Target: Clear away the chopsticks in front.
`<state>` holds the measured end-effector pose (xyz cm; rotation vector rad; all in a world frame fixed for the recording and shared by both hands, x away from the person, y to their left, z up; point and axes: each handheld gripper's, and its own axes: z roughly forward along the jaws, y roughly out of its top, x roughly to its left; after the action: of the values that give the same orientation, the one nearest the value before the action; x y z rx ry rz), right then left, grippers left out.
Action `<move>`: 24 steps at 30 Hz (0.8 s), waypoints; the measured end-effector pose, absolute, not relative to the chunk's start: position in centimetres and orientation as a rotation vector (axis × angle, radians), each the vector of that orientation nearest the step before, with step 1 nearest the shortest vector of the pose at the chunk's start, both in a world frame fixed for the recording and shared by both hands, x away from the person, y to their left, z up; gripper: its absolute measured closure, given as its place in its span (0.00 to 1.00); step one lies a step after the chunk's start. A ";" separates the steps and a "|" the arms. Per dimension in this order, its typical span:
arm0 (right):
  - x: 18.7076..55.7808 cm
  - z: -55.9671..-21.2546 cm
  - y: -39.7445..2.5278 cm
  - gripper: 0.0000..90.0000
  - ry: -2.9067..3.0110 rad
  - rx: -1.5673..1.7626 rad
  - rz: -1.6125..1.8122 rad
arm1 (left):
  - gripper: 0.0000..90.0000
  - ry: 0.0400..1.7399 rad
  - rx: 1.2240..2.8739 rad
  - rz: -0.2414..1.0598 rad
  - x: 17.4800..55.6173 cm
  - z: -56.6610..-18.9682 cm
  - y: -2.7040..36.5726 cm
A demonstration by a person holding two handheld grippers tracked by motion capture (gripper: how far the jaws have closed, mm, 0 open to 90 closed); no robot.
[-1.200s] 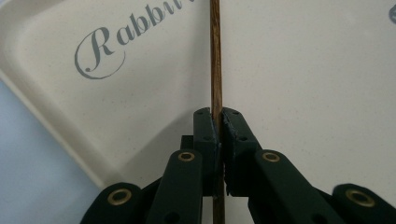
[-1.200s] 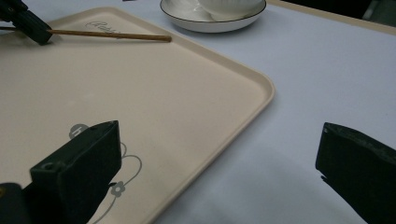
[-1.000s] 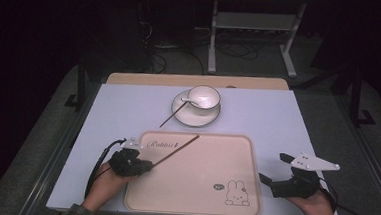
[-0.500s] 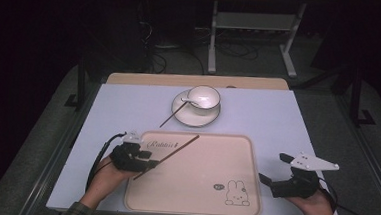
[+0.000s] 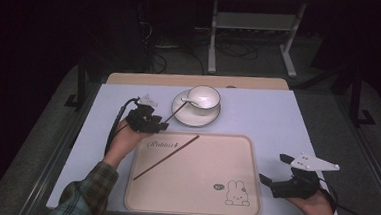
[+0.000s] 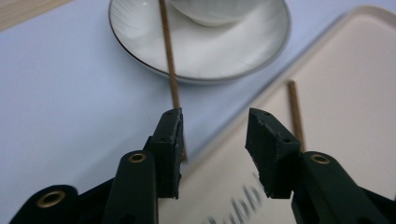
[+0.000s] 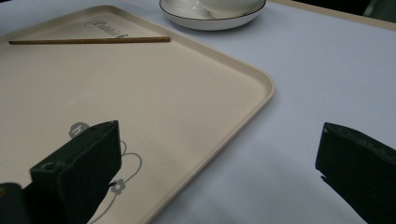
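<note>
Since a second ago left gripper (image 5: 161, 126) has let go of the chopstick (image 5: 166, 157) and moved up off the tray (image 5: 225, 155) toward the saucer (image 5: 180, 114). That chopstick now lies loose and diagonal on the tray, upper end near the printed word, lower end toward the tray's near left corner. Right gripper (image 5: 275, 170) hasn't moved, near the tray's near right corner over the table (image 5: 278, 118).

Left gripper jaws apart, nothing between them. In the left gripper view the gripper (image 6: 214, 123) hangs over the table (image 6: 60, 93) at the tray's far left corner, and a second chopstick (image 6: 169, 56) runs from the saucer (image 6: 135, 37) down past the left jaw; can't tell if they touch. End of the tray chopstick (image 6: 294, 112) shows just past the right jaw.

Right gripper (image 7: 217, 135) jaws wide apart, empty, one jaw over the tray's (image 7: 196, 70) rabbit print, the other over bare table (image 7: 317, 70). Chopstick (image 7: 88, 41) lies flat across the tray's far part, saucer (image 7: 210, 21) beyond the rim.

Cup (image 5: 203, 97) sits on the saucer, second chopstick (image 5: 175, 111) leaning from it down to the table.
</note>
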<state>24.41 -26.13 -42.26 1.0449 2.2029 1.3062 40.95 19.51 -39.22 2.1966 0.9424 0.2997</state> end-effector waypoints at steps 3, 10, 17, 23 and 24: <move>24.4 -42.3 -26.2 0.00 2.200 1.048 1.308 | 0.66 0.974 2.210 0.306 42.7 -39.7 19.0; 24.4 -42.3 -26.3 0.00 2.197 1.048 1.311 | 0.75 1.026 2.199 0.261 45.1 -41.2 18.4; 24.4 -42.3 -26.4 0.00 2.199 1.050 1.309 | 0.83 1.044 2.193 0.218 45.8 -42.3 18.2; 24.3 -42.3 -26.4 0.00 2.199 1.048 1.306 | 0.92 1.063 2.182 0.213 45.9 -42.6 18.3; 24.4 -42.3 -26.4 0.00 2.199 1.048 1.306 | 0.92 1.064 2.184 0.218 45.9 -42.6 18.3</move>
<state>24.35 -26.38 -42.28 1.0478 2.1994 1.3064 45.90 18.31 -42.57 2.1838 1.0642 0.2179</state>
